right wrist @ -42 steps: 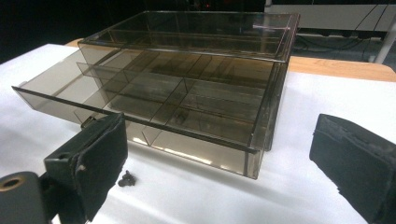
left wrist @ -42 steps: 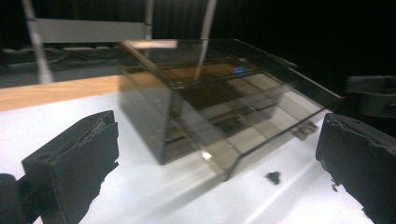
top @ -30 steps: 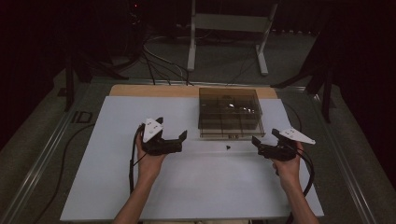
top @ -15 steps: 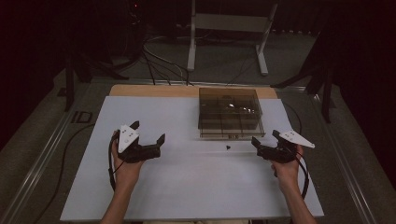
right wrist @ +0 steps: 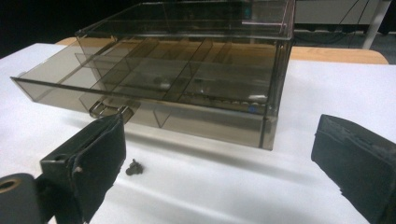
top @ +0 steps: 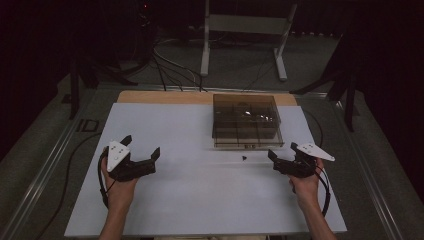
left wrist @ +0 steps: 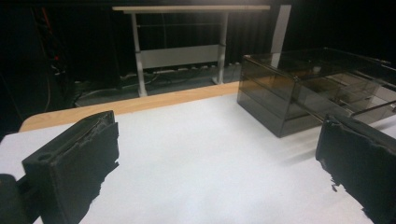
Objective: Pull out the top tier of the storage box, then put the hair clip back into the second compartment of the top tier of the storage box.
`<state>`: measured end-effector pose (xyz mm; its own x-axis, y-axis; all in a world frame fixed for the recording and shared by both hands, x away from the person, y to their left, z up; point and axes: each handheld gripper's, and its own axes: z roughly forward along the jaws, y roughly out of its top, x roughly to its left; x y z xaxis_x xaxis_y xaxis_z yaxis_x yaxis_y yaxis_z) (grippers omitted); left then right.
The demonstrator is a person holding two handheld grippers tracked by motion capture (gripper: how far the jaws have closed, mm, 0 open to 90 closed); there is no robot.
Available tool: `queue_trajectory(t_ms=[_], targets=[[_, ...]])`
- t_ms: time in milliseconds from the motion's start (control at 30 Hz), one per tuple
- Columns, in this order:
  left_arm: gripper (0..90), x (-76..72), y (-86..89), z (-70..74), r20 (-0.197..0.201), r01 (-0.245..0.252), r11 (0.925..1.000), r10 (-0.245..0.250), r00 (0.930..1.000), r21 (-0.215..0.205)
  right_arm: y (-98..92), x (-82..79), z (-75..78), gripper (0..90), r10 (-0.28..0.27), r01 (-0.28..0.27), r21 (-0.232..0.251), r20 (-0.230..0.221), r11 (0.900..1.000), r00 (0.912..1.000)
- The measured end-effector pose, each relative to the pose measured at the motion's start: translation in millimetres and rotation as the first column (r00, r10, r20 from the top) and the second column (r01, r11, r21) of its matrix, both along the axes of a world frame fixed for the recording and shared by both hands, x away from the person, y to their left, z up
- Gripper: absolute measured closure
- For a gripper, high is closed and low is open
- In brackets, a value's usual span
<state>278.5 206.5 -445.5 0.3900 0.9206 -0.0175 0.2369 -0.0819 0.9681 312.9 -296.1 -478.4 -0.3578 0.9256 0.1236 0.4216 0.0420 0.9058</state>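
A smoky transparent box point(top: 245, 120) with a divided drawer stands at the back middle of the white table top point(top: 200, 200). Its drawer point(right wrist: 140, 100) sticks out a little, with a handle point(right wrist: 114, 108) at the front. A small black screw-like piece point(top: 244, 158) lies on the table just before the drawer, and it also shows as the black piece point(right wrist: 134, 168) near my right jaw. My left gripper point(top: 142, 146) is open over the left part of the table, far from the box point(left wrist: 308, 88). My right gripper point(top: 281, 150) is open to the right of the black piece, empty.
A wooden strip point(top: 165, 97) runs along the table's far edge. Behind it stand a metal table frame point(top: 240, 30) and cables on the floor point(top: 170, 60). Dark floor surrounds the table on both sides.
My left gripper has moved left and a little nearer the person, away from the box. The right gripper has stayed in place.
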Motion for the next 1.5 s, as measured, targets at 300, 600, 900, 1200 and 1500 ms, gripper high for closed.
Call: queue_trajectory(t_ms=[300,600,900,1200,1500], targets=[[0.2,-6.6,13.8,-1.9,0.000,-0.035,0.9993,0.035,0.9994,-0.009,6.6,-4.8,-3.5,3.4,0.000,-0.001,-0.018,-0.022,1.000,0.9998],[0.2,-7.5,17.7,-3.8,-0.001,-0.054,0.9985,0.054,0.9986,-0.012,11.3,-6.3,-5.8,3.4,0.008,-0.009,-0.026,-0.037,1.000,0.9993],[0.2,-6.7,22.6,-7.1,-0.005,-0.071,0.9974,0.071,0.9975,-0.015,18.8,-11.1,-7.4,3.4,0.034,-0.036,-0.040,-0.051,0.999,0.9981],[0.2,-8.7,24.2,-10.6,-0.010,-0.075,0.9972,0.074,0.9972,-0.008,25.8,-7.9,-11.9,3.5,0.054,-0.057,-0.041,-0.078,0.998,0.9955],[0.2,-10.7,24.9,-11.7,-0.012,-0.084,0.9964,0.084,0.9964,-0.011,35.2,-1.4,-16.9,3.7,0.070,-0.077,-0.060,-0.111,0.995,0.9914]])
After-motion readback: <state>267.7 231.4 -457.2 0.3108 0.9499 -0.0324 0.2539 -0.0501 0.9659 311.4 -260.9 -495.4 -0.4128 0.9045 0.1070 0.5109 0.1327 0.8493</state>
